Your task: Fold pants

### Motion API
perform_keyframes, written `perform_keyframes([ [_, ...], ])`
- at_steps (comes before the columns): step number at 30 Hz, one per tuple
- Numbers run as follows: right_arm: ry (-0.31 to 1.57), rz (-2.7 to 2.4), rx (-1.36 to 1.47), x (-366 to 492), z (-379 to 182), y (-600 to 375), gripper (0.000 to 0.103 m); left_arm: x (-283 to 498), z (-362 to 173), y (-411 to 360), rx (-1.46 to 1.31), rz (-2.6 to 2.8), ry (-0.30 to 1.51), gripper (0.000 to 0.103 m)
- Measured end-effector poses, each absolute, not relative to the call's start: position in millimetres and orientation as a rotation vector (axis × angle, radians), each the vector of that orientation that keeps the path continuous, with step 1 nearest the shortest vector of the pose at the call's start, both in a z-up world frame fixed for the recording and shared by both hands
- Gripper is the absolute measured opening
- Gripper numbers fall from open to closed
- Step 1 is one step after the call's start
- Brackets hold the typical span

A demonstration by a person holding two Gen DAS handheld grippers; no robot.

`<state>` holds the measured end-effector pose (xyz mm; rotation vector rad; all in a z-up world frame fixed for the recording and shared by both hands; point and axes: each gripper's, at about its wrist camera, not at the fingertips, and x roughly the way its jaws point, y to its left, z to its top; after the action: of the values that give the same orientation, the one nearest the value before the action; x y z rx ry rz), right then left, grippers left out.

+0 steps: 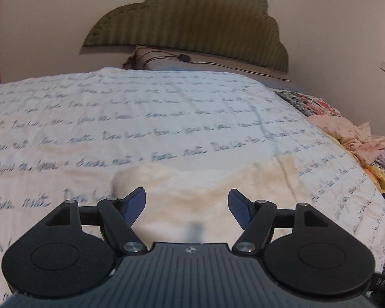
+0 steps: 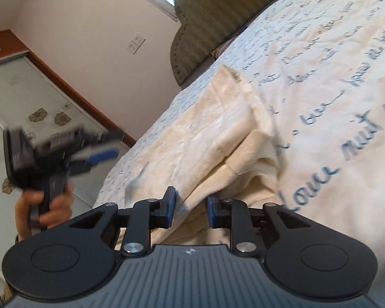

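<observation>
Left wrist view: the left gripper [image 1: 187, 206] hangs above the near part of the bed with its blue-padded fingers [image 1: 135, 205] spread wide and nothing between them. The cream pants [image 1: 192, 179] lie ahead of and beneath it, on the white bedspread [image 1: 141, 118] printed with blue script. A green padded headboard [image 1: 190, 28] stands at the far end against the wall, with a dark cable [image 1: 184, 57] running along the mattress edge below it. A pile of pink and patterned clothes [image 1: 356, 141] sits at the right edge of the bed.

Right wrist view: the right gripper [image 2: 190, 210] is low at the near end of the pants [image 2: 218, 138], which lie folded in layers on the bedspread [image 2: 333, 77]. Its jaws stand partly closed around a fold of the cream fabric; whether the pads actually pinch it cannot be told. The left gripper [image 2: 64, 151], blurred, is held in the person's hand [image 2: 46, 208] off the bed's side, well apart from the pants. A wall socket [image 2: 136, 43] and a frosted flower-pattern door [image 2: 33, 118] show behind
</observation>
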<state>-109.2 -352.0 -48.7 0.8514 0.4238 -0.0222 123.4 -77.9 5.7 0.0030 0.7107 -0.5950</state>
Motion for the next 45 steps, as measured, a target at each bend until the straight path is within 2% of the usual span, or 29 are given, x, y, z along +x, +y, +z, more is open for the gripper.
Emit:
perform_keyframes([
  [5, 0.312, -0.276, 0.600, -136.9, -5.0, -348.9, 0.025, 110.7, -24.6, -16.8, -0.059, -0.481, 0.794, 0.073],
  [7, 0.271, -0.224, 0.526, -127.1, 15.6, -346.6, 0.025, 102.6, -34.1, -11.3, -0.054, -0.494, 0.821, 0.073],
  [13, 0.466, 0.088, 0.172, -8.2, 43.5, -288.2, 0.025, 70.6, -38.5, -31.0, 0.075, -0.544, 0.751, 0.074],
  [17, 0.640, 0.321, -0.062, 72.0, 34.4, -226.2, 0.025, 57.7, -49.1, -44.0, 0.125, -0.553, 0.746, 0.072],
  [21, 0.829, 0.374, -0.222, 134.0, -1.4, -191.7, 0.025, 50.8, -54.6, -44.7, 0.142, -0.548, 0.726, 0.071],
  [26, 0.805, 0.205, -0.094, 174.2, -18.8, -219.3, 0.023, 49.0, -54.9, -43.3, 0.138, -0.564, 0.733, 0.071],
  [29, 0.738, 0.183, -0.025, 155.8, -3.9, -237.1, 0.025, 52.6, -48.7, -34.1, 0.107, -0.576, 0.740, 0.071],
  [33, 0.660, 0.185, -0.013, 86.1, 25.2, -267.2, 0.025, 58.8, -35.8, -31.2, 0.072, -0.567, 0.713, 0.071],
  [37, 0.765, 0.189, -0.017, 29.4, 16.8, -303.1, 0.027, 66.8, -26.7, -55.9, 0.100, -0.599, 0.681, 0.072],
  [40, 0.860, 0.114, -0.098, -4.4, -9.4, -321.1, 0.038, 64.0, -36.5, -82.0, 0.166, -0.641, 0.720, 0.073],
  [43, 0.772, 0.018, -0.001, -43.0, 4.7, -344.2, 0.045, 58.3, -43.1, -95.8, 0.207, -0.626, 0.697, 0.073],
  [45, 0.677, -0.078, 0.014, -66.6, 15.3, -352.5, 0.056, 59.0, -42.3, -102.0, 0.197, -0.631, 0.691, 0.073],
])
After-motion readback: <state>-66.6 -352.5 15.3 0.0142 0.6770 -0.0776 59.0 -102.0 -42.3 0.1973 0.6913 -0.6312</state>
